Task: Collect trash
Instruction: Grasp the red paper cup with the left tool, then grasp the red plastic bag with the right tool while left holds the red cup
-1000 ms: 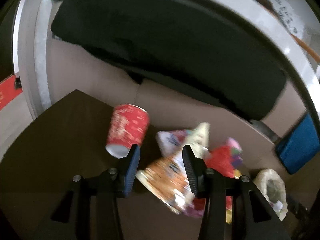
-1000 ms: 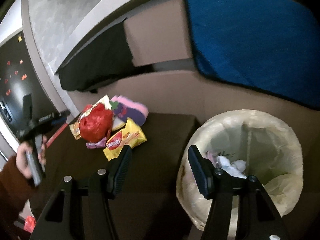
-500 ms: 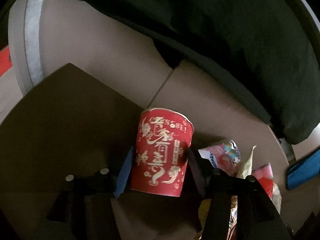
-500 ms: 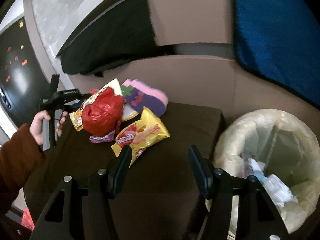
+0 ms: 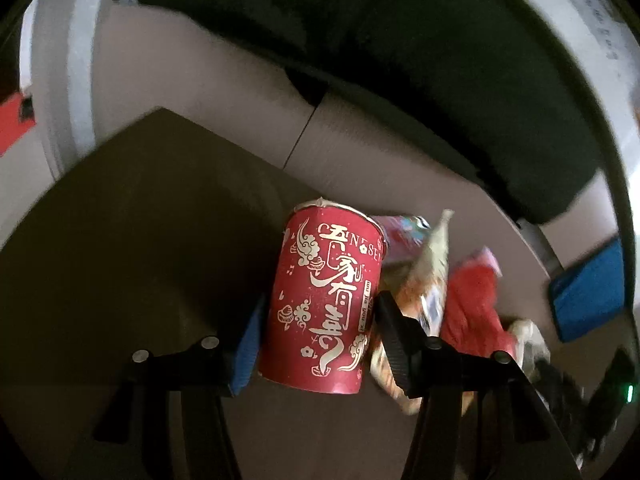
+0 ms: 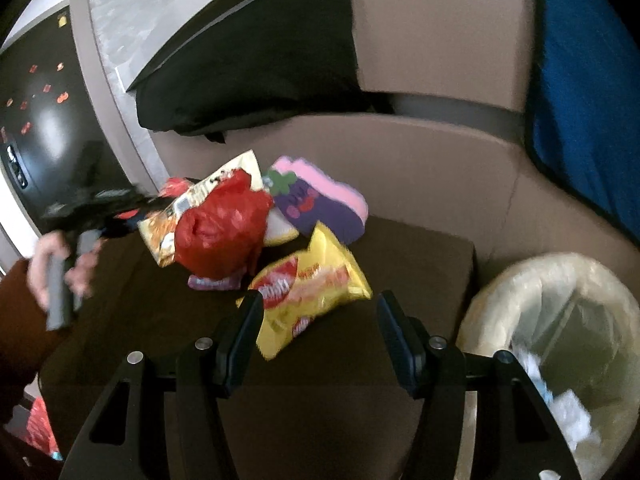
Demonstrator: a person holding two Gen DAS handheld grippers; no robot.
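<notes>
A red paper cup (image 5: 324,300) with white lettering lies on the dark table (image 5: 140,220), its base towards me. My left gripper (image 5: 320,300) has it between its jaws, which are closing, pads against both sides. To the cup's right lie snack packets (image 5: 428,280) and a red plastic bag (image 5: 476,304). My right gripper (image 6: 318,312) is open and holds nothing. A yellow snack bag (image 6: 316,284) lies on the table just beyond its fingertips. Further back are the red plastic bag (image 6: 220,232), an orange packet (image 6: 168,232) and a purple-pink packet (image 6: 320,200).
A lined waste bin (image 6: 500,288) with some paper in it stands off the table's right side. A brown sofa (image 6: 440,160) with a black cushion (image 6: 260,72) and a blue cloth (image 6: 580,100) runs behind. A person's hand (image 6: 48,264) holds the left tool.
My left gripper left the orange packet, swung left to the red cup and took it between its jaws. My right gripper swung left from the bin towards the yellow bag.
</notes>
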